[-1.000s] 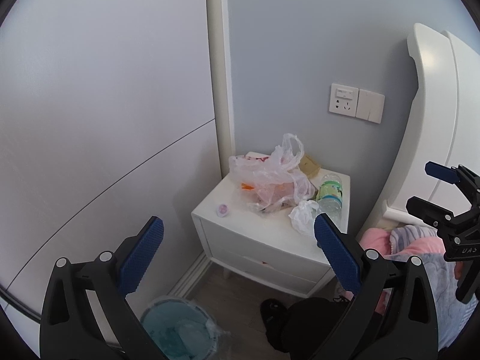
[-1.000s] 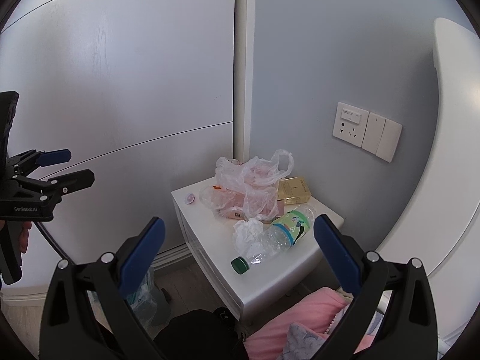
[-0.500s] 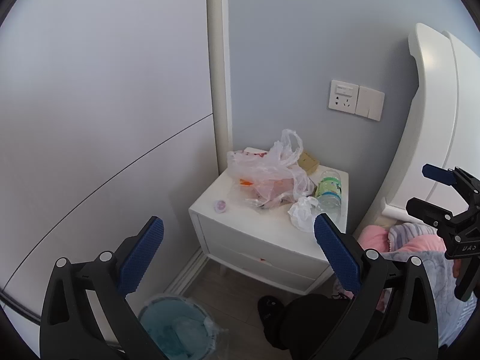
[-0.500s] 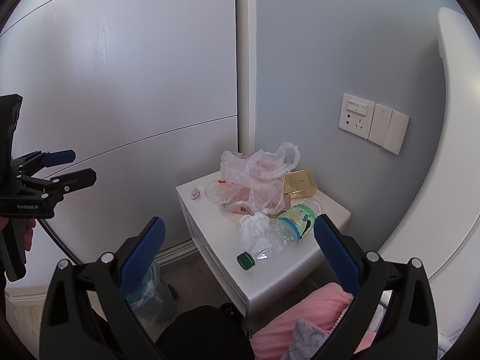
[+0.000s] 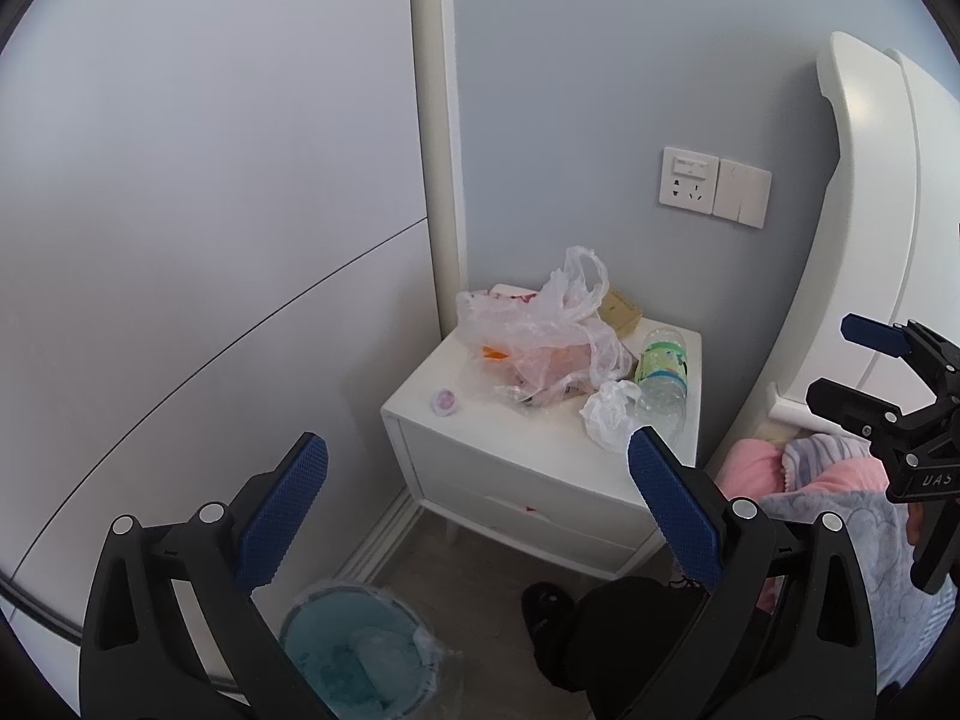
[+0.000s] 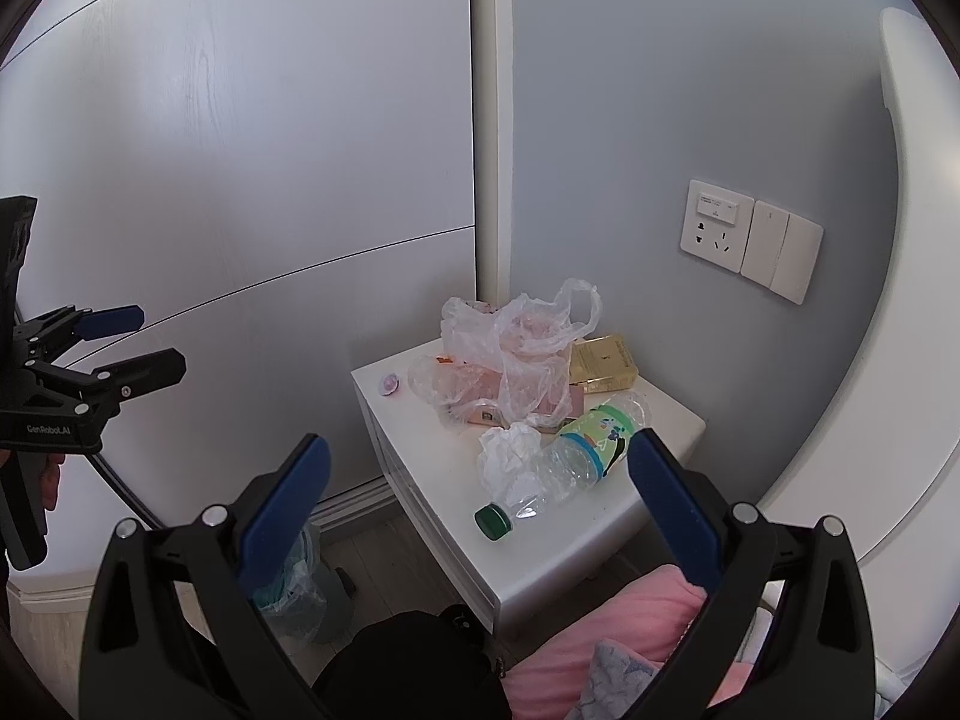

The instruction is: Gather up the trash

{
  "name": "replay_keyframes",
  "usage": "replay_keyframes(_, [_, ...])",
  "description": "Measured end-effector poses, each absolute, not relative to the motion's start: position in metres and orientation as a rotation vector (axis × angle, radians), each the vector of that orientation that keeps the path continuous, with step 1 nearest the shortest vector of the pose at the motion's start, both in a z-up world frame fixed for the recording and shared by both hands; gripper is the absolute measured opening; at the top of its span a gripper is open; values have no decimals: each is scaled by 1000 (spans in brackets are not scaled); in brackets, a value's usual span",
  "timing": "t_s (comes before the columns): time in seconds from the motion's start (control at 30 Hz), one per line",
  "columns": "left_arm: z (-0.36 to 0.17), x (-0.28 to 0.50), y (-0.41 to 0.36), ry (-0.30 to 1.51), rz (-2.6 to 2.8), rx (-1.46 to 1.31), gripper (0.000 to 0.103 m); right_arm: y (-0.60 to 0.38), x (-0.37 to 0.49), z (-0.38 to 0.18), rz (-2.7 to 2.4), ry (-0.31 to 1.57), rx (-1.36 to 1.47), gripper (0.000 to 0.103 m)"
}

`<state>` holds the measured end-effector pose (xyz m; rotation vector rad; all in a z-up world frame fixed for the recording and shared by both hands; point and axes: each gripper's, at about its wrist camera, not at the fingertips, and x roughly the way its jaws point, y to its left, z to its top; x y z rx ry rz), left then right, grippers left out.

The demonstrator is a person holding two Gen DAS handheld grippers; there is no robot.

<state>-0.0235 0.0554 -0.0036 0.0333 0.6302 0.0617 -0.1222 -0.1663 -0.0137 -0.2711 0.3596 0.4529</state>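
Trash lies on a white nightstand (image 5: pixel 528 450) (image 6: pixel 444 480): a crumpled clear plastic bag (image 5: pixel 540 336) (image 6: pixel 510 354), a white tissue wad (image 5: pixel 606 414) (image 6: pixel 507 453), an empty plastic bottle (image 5: pixel 660 372) (image 6: pixel 576 450) on its side with a green cap, a gold box (image 5: pixel 621 312) (image 6: pixel 603 363) and a small pink item (image 5: pixel 445 402) (image 6: pixel 388 384). My left gripper (image 5: pixel 477 510) (image 6: pixel 129 345) is open and empty, short of the nightstand. My right gripper (image 6: pixel 480 501) (image 5: pixel 840 360) is open and empty, above the nightstand's front.
A teal lined trash bin (image 5: pixel 354 648) (image 6: pixel 294 588) stands on the floor left of the nightstand. A pink and grey blanket (image 5: pixel 828 480) (image 6: pixel 600 648) lies on the bed at right. A white headboard (image 5: pixel 870 210) and wall sockets (image 5: pixel 714 186) are behind.
Both grippers have drifted slightly toward the nightstand; the trash sits a little more central in both views. Nothing was picked up.
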Motion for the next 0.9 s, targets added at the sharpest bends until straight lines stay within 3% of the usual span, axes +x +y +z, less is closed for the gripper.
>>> replay_keyframes(0.9, [9, -47, 57, 557, 37, 98, 98, -168, -157, -5, 455, 270, -284, 97])
